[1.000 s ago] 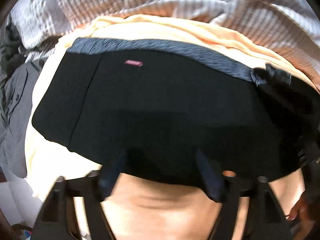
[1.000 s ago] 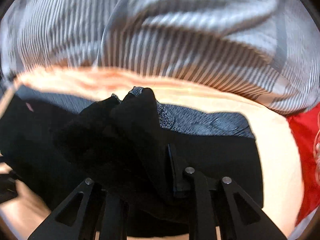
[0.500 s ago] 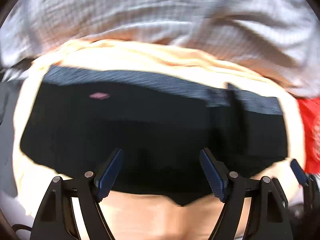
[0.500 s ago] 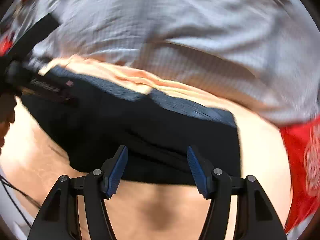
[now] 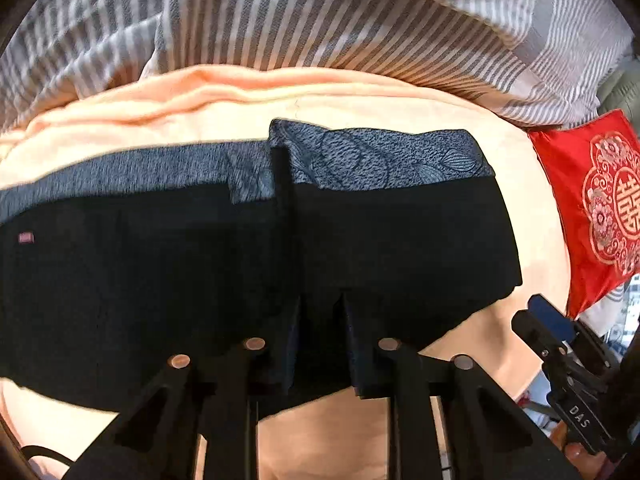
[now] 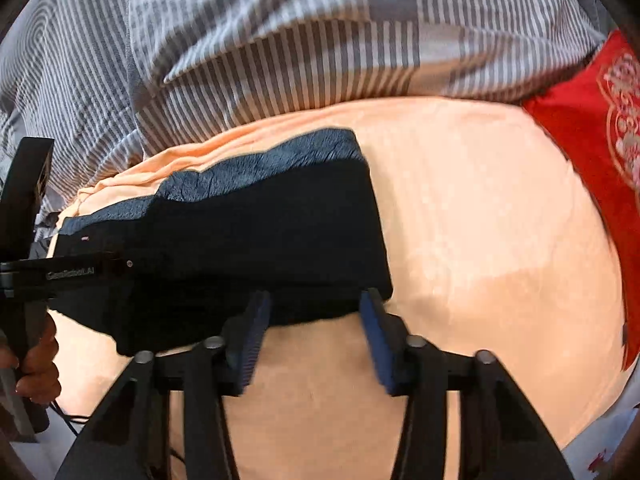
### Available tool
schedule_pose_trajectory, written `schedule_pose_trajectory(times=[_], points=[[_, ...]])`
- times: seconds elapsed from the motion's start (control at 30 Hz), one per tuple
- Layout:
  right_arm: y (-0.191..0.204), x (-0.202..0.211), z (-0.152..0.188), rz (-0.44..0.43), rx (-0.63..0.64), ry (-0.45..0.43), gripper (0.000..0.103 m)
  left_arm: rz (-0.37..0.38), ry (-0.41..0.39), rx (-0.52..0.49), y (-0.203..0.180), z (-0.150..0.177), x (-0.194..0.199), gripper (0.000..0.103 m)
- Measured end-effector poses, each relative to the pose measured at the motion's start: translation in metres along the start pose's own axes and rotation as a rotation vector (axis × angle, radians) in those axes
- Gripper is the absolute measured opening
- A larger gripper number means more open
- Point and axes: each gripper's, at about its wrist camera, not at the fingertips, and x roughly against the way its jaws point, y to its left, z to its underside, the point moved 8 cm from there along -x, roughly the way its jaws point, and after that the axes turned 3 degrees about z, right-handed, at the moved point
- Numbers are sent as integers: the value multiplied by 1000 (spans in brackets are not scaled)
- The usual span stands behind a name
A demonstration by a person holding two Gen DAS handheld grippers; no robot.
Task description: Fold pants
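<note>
The black pants with a grey patterned waistband lie folded on the peach blanket; a folded layer covers their right half. My left gripper has its jaws narrowed over the pants' near edge, with black cloth between the fingers. My right gripper is open at the near right corner of the pants, its fingers apart with nothing between them. It also shows in the left wrist view at the right, and the left gripper's body shows in the right wrist view at the left.
A grey and white striped duvet is bunched up behind the blanket. A red embroidered cushion lies at the right. The peach blanket stretches to the right of the pants.
My left gripper has moved right and narrowed onto the pants' near edge. My right gripper let go of the folded part, opened, and now sits at the near right corner.
</note>
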Motion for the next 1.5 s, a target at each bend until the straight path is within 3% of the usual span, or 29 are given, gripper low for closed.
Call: schedule_pose_trajectory(times=[0.13,0.37,0.5,0.57,0.63,0.7,0.73,0.77,0.83,0.87,0.93,1.0,1.07,1.17,1.3,1.37,1.5], points=[[-8,-5,9,-5,-13,30,43,-39,51,48,17,31,-13,19],[-19,-8,11,-33,-38,54,42,-117,17,-20,10,47,-5,19],[-30,-6,-17,-68,-81,27,42,-197,-3,25,24,50,19,19],[-34,-10,-36,-83,-96,15,42,-192,-32,67,26,42,35,19],[-35,-19,-58,-94,-102,0,31,-181,-86,77,19,26,49,19],[-31,-29,-80,-95,-99,-10,26,-174,-124,53,2,6,51,19],[-28,-35,-91,-108,-102,-11,24,-177,-131,41,-7,-4,47,24],[-24,-42,-101,-118,-104,-11,23,-182,-128,33,-14,-13,39,50],[-15,-56,-114,-133,-101,0,23,-197,-146,26,-22,-23,26,71],[-12,-64,-114,-140,-100,16,23,-222,-151,20,-21,-23,21,71],[-1,-83,-104,-165,-86,79,23,-272,-86,34,-15,-18,-3,71],[11,-98,-84,-194,-59,136,23,-256,-36,86,-1,-1,-22,73],[18,-95,-76,-176,-4,94,23,-225,-70,140,10,8,-20,89],[23,-82,-71,-224,1,108,23,-191,-54,200,19,15,-18,90],[19,-57,-64,-211,19,95,23,-267,-70,127,11,10,-14,90],[16,-49,-60,-205,28,89,23,-301,-77,124,10,8,-13,99],[9,-77,-41,-214,0,172,27,-261,-62,213,22,11,-12,103]])
